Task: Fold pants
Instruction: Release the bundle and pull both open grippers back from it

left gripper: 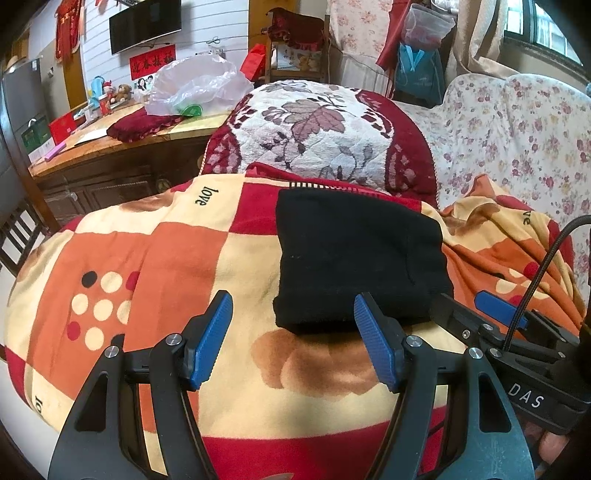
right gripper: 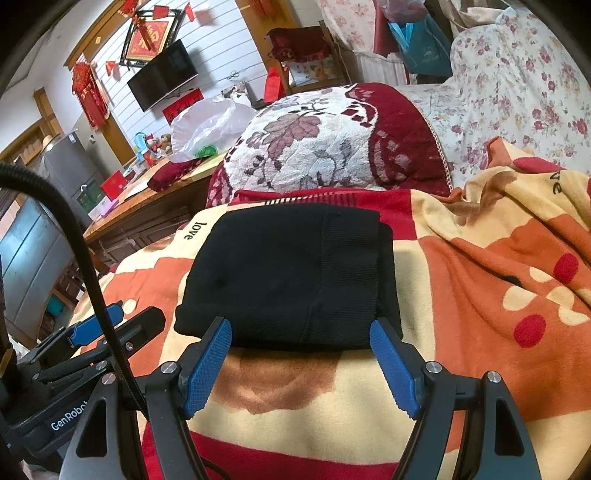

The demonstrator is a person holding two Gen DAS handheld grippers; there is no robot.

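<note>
Pants (right gripper: pixel 291 273) inner layers hidden; TV (left gripper: pixel 144 23) top cut off.

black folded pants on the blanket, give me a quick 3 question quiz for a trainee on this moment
1. True or false: the black folded knit pants are clamped in the right gripper.
2. Multiple choice: the pants lie on (A) a bare wooden table, (B) a red, orange and cream checked fleece blanket, (C) the floral sofa cover.
3. Fill in: the left gripper has its jaws ____, with nothing between them.

Key:
1. False. Both blue-padded fingers sit apart at the near edge of the bundle, gripping nothing.
2. B.
3. Open.
</note>
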